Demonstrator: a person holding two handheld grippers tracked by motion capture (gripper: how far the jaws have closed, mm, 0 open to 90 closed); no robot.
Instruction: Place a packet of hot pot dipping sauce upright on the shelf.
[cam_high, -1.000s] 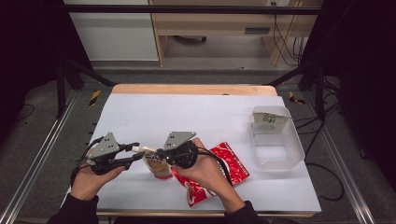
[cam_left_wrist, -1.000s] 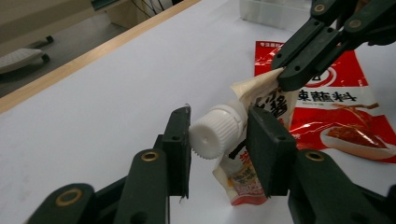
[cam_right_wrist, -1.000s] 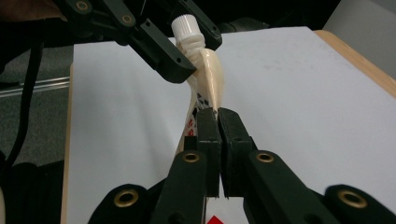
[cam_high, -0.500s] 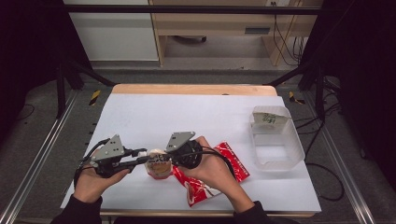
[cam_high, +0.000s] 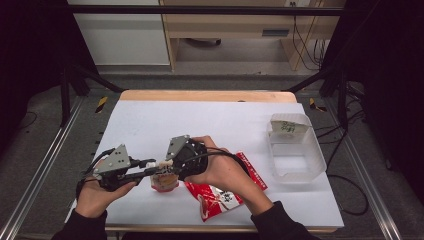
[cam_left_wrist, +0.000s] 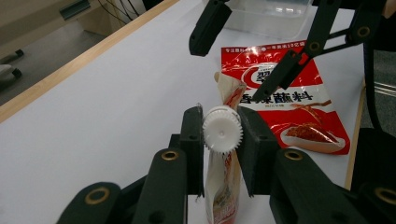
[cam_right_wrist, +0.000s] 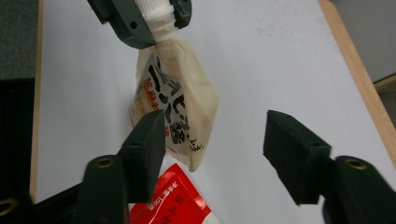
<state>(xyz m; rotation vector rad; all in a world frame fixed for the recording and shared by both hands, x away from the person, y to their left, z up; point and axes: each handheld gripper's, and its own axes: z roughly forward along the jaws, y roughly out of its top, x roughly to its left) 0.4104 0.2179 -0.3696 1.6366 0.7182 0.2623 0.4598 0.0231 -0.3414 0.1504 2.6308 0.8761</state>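
High view: left tongs (cam_high: 161, 164) on pouch cap (cam_left_wrist: 222, 129), white tabletop (cam_high: 210, 125) beyond.

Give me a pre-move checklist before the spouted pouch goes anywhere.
1. Left gripper clamped on the ribbed white cap of the cream spouted pouch: ok.
2. Right gripper clear of the pouch: ok, its jaws have just been opening, none pressing on it.
3. Pouch hanging free below the cap: ok.
4. Flat red foil packet away from the pouch: not ok, it lies right beside it.
5. Clear plastic tub has room: ok, with a small labelled item at its far end.
6. Cap tight: cannot tell.
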